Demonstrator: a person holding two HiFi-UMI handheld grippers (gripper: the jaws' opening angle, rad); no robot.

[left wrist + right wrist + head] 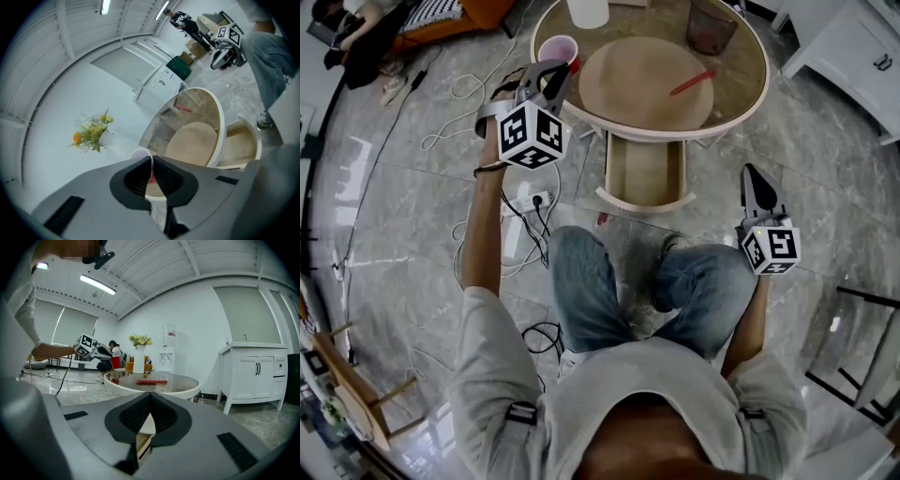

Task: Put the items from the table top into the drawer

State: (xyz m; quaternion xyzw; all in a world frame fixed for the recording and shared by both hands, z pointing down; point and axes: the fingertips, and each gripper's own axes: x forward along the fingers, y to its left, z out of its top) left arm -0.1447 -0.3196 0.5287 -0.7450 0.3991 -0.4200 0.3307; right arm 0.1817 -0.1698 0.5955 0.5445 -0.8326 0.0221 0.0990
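- Tabletop (742,66) of round glass, with the drawer (645,173) open under its near edge.
- My left gripper (555,70) is clamped on the wall of the pink cup (558,47) at the tabletop's left edge. I judge that thin pinch could let the cup tilt or slip.
- My right gripper (752,175) is pressed together with nothing in it, off the right edge.
- A red stick (692,82) lies right of centre.

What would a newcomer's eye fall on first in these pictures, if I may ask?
The left gripper pinches the rim of a cup at the round table's left edge. Under the table's near side a drawer stands open, and a red stick lies on the top.
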